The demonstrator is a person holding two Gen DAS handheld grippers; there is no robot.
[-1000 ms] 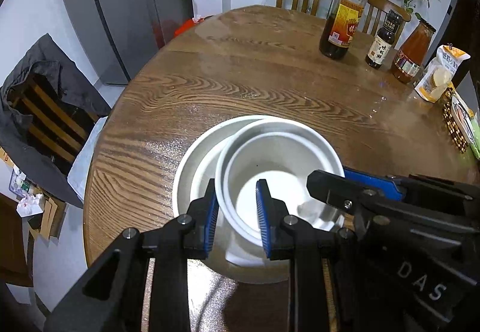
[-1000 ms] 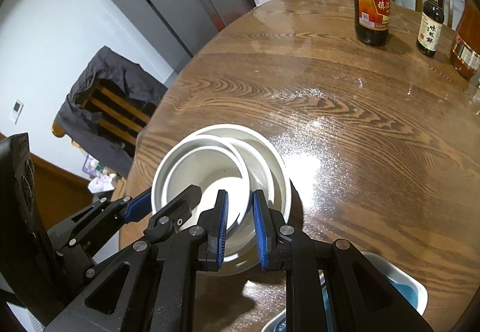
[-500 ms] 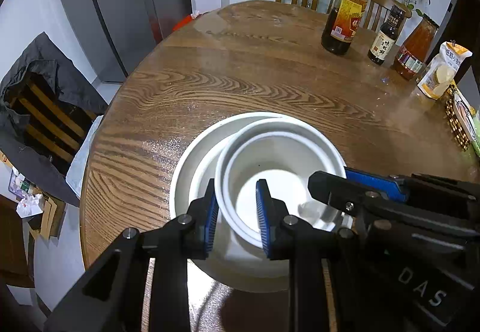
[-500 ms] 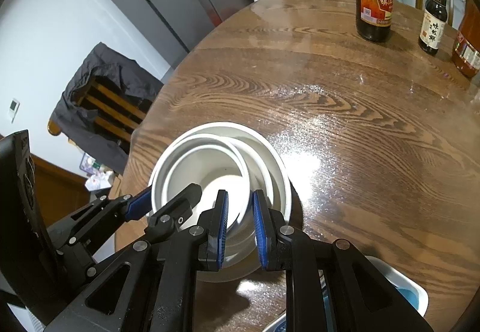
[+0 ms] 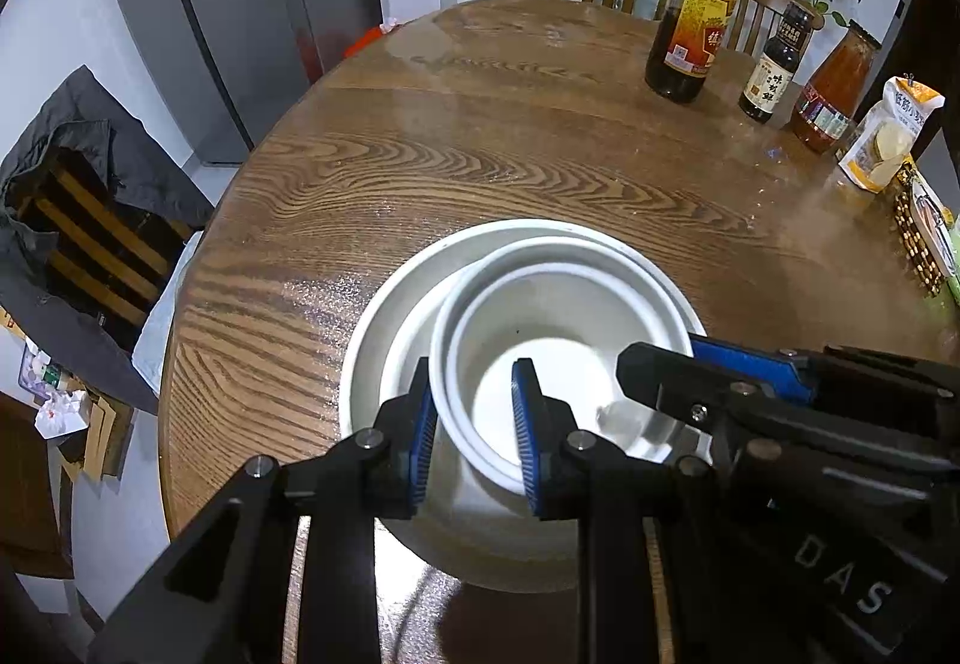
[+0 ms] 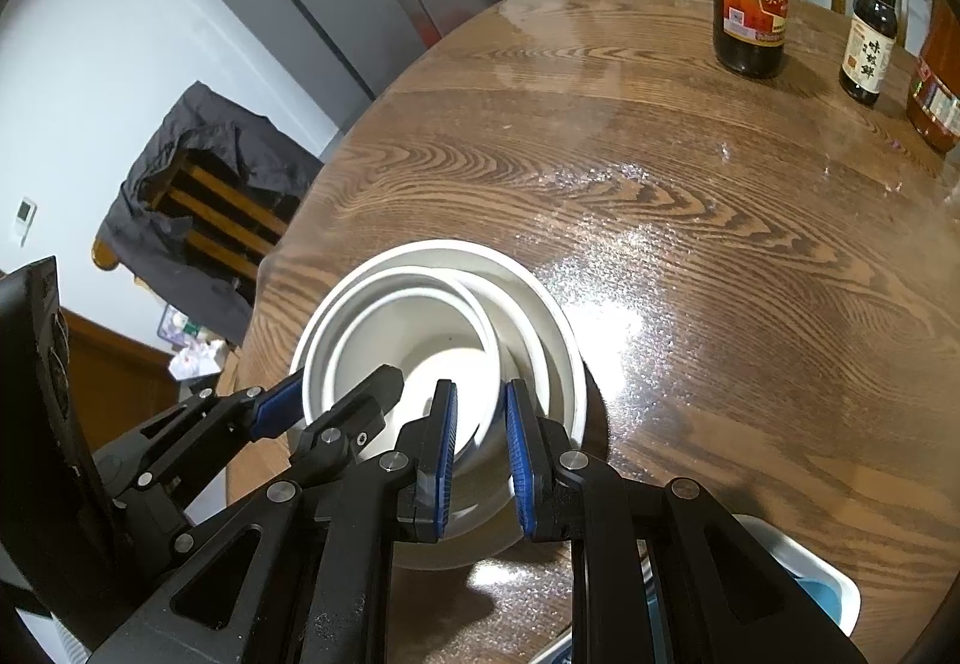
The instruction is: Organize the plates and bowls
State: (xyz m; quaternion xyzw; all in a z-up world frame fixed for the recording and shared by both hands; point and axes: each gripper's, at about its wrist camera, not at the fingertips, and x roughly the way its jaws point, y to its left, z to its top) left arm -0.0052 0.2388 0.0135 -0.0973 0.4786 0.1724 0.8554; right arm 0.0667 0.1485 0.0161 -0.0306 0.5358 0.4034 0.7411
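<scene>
Round and dark-grained, the wooden dining table (image 5: 480,135) fills both wrist views, with a grey refrigerator (image 5: 240,3) and a chair draped in dark cloth (image 6: 204,172) beyond its far-left edge.

Two white bowls are nested just ahead of both grippers. The larger bowl (image 5: 384,340) rests on the table near its edge, and the smaller bowl (image 5: 558,316) sits inside it, pushed off centre.

The left gripper (image 5: 474,430) pinches the smaller bowl's near rim: one blue pad is outside the wall, in the gap between the two bowls, and the other is inside the bowl. The right gripper (image 6: 480,454) does the same on the opposite side of that rim, with one pad inside the smaller bowl and one between the bowls. Its jaws are narrowed on the wall. Each gripper shows in the other's view, reaching in from the side at the bowl's rim.

Well beyond the jaws, at the far right of the table, stand a tall vinegar bottle (image 5: 696,21), a small dark sauce bottle (image 5: 774,63) and an orange-red jar (image 5: 834,87), with a snack bag (image 5: 888,135) just beside them. Close under the right gripper, on its right side, the corner of a white tray with a blue inside (image 6: 822,592) shows.
</scene>
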